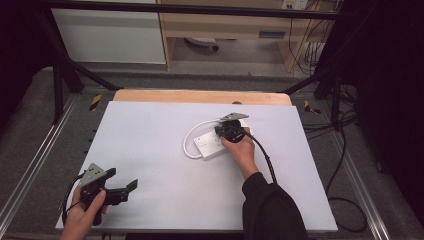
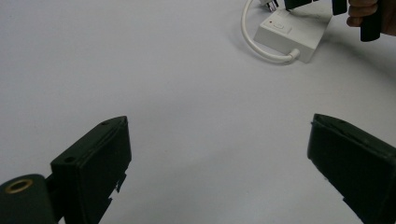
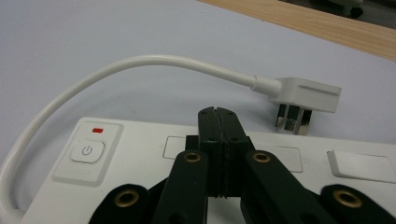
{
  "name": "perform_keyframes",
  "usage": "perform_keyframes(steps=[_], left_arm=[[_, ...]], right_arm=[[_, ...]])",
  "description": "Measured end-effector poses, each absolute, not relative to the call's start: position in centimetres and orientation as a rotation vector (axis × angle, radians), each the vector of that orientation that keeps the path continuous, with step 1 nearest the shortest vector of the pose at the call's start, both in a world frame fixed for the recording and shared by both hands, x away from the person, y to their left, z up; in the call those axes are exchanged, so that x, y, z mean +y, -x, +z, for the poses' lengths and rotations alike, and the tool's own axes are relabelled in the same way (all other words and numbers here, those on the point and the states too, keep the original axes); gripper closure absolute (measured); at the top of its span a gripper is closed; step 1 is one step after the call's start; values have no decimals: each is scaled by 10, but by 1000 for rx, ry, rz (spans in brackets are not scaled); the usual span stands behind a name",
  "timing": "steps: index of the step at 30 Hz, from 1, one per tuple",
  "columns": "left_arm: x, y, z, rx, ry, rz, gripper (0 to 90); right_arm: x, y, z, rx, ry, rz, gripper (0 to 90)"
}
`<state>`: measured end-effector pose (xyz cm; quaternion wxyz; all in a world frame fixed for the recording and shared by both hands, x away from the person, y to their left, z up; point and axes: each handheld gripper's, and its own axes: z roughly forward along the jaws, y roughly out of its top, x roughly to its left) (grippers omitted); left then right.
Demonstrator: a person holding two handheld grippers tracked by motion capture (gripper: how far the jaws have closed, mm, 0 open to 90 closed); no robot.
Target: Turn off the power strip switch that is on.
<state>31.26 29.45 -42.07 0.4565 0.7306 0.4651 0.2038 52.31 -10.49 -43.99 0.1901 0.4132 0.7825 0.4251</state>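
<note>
I see a flat white rectangular table surface (image 1: 160,150). A white plastic power strip (image 1: 210,146) lies right of its centre, its white cord (image 3: 140,65) looping to a flat plug (image 3: 306,95). My right gripper (image 3: 218,112), jaws pressed together, sits over the strip. My left gripper (image 1: 122,186), jaws wide apart, hangs near the front-left corner.
</note>
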Motion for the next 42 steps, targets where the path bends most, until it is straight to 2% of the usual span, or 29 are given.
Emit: perform_keyframes(steps=[42], left_arm=[[294, -313, -421, 1145, -1804, 497, 62]], right_arm=[[-106, -523, -444, 2174, -1193, 1219, 900]])
